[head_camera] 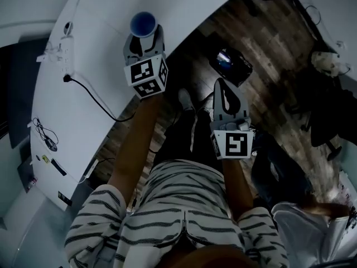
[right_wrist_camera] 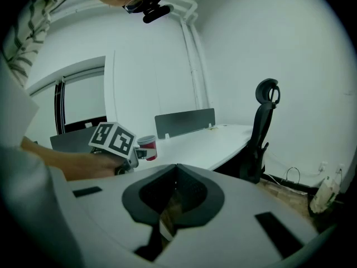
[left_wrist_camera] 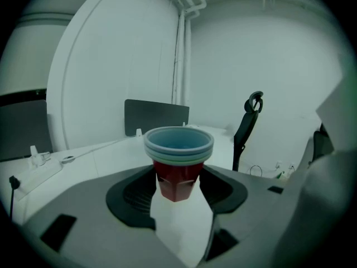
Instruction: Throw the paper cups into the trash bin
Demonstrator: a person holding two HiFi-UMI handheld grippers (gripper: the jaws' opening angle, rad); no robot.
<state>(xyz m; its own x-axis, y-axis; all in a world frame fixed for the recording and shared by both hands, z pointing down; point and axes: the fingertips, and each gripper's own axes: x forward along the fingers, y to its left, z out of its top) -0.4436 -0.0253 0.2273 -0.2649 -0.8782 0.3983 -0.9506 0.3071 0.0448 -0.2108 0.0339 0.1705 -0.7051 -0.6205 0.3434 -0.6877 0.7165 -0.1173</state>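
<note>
Stack of paper cups (left_wrist_camera: 178, 161), upright with the rim up, is pinched at its red base between the left gripper's (head_camera: 144, 41) fingers, above the white counter (head_camera: 83, 54). The right gripper (head_camera: 224, 89) hangs empty over the floor, fingers pressed together. A dark container (head_camera: 230, 64), probably the trash bin, lies on the floor right of the cups, nearer the right gripper.
</note>
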